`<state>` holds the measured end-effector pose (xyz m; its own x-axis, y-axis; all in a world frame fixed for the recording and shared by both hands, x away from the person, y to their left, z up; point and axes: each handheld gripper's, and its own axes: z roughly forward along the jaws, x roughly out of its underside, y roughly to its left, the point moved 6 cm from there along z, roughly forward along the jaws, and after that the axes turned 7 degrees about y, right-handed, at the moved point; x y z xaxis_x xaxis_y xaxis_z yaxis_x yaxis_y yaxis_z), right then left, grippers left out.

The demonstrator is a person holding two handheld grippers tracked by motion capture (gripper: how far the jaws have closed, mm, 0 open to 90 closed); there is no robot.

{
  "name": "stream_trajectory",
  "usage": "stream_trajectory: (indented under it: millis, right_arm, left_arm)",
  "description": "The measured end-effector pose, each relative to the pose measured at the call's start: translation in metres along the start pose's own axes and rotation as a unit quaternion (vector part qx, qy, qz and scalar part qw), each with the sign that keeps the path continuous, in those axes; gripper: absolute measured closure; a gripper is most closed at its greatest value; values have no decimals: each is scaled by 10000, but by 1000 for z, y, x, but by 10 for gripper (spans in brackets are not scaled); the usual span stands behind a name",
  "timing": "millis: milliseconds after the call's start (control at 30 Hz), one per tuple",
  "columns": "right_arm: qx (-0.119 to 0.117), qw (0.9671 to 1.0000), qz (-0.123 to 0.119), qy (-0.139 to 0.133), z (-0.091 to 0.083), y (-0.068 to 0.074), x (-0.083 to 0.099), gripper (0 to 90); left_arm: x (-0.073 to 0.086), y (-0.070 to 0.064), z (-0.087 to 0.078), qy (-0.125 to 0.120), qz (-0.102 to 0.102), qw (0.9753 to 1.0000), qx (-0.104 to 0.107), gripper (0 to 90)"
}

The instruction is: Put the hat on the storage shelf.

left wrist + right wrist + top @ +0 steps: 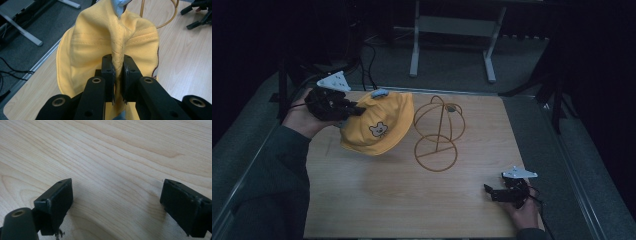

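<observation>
A yellow bucket hat with a small bear face and a pale blue ear hangs above the left of the wooden table. My left gripper is shut on a pinched fold of the hat; the fabric bunches between the jaws. A gold wire hat stand with a round base and domed top rises just right of the hat, apart from it. My right gripper rests low at the table's front right, open, with bare wood between its jaws.
The stand's wire and my right gripper show beyond the hat in the left gripper view. A grey floor with cables and a white table frame lie past the far edge.
</observation>
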<state>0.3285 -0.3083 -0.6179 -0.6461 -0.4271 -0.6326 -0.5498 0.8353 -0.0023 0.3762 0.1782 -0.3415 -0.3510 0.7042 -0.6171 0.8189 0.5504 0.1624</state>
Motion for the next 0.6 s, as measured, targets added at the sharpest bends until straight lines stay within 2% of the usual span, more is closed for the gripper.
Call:
stream_trajectory:
  millis: [433, 600]
  right_arm:
    - [1, 10000, 0, -1, 0, 0, 0, 111]
    - [0, 10000, 2, -1, 0, 0, 0, 111]
  left_arm:
    - [-15, -1, -2, -66, 78, 9999, 42, 821]
    - [-19, -2, -2, -107, 174, 9997, 96, 820]
